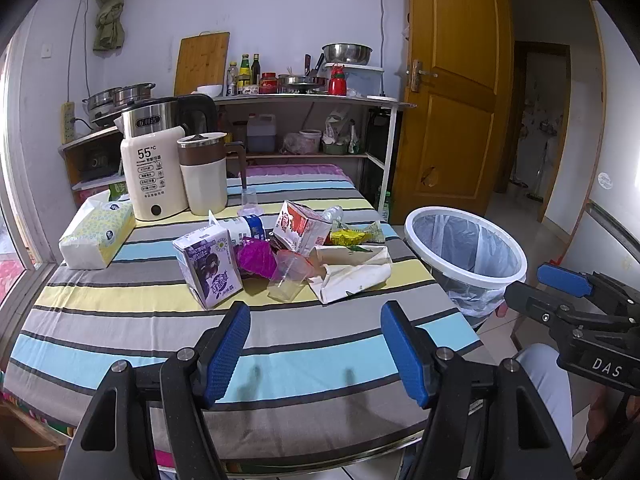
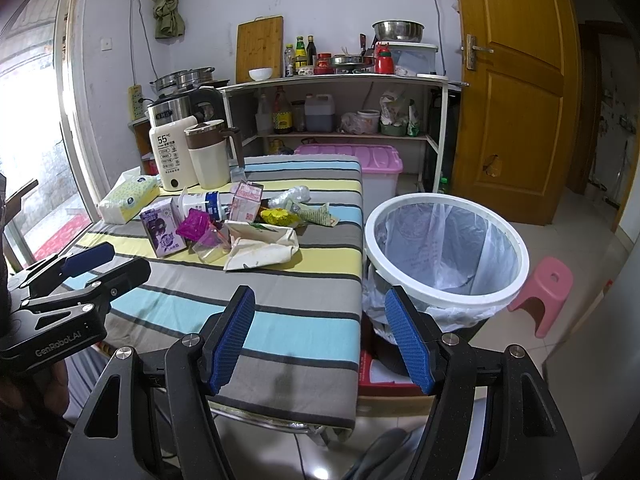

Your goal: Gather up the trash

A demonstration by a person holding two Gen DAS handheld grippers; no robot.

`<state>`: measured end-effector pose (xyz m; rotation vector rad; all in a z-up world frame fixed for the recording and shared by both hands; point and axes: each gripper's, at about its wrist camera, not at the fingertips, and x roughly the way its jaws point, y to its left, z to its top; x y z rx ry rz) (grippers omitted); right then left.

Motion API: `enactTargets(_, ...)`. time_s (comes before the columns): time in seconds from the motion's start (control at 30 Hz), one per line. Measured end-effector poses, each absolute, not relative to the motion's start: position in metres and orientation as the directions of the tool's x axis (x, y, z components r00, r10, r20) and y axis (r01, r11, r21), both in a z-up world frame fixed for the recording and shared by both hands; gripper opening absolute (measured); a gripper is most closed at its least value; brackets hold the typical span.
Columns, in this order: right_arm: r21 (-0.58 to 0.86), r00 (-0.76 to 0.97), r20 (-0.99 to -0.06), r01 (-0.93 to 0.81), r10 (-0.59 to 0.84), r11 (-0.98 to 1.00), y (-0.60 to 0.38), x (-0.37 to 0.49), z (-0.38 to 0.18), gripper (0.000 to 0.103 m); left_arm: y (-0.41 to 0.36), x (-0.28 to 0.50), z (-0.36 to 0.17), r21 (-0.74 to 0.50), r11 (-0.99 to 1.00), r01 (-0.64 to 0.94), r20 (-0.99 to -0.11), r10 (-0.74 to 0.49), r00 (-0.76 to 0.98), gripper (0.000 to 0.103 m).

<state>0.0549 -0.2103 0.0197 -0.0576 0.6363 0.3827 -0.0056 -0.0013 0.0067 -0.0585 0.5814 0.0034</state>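
Both claws, left point(image 1: 316, 350) and right point(image 2: 320, 338), hang wide and empty over the striped cloth worktop point(image 1: 160, 336). Trash, led by a purple milk carton point(image 1: 208, 266), lies mid-worktop; the white-rimmed lined bin point(image 2: 446, 246) stands beside. Best taken nearest first.

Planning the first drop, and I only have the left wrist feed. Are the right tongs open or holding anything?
Observer: Right tongs are open, with nothing between them.
Operator: Anything inside the bin?
Observer: Bin looks empty as far down as the right wrist view sees.
Operator: What's on the floor beyond it?
Observer: A pink stool stands just to its right.
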Motion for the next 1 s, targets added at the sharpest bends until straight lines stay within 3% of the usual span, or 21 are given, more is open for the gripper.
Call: enactTargets(1.0,0.064,0.736,-0.590,-0.368,0.332,0.928,-0.2097,0.0550,0.0203,0.068,0.0030,-0.0039,0.0032,-0.082,0.997,-0.008,-0.557,-0.040,0.830,0.068)
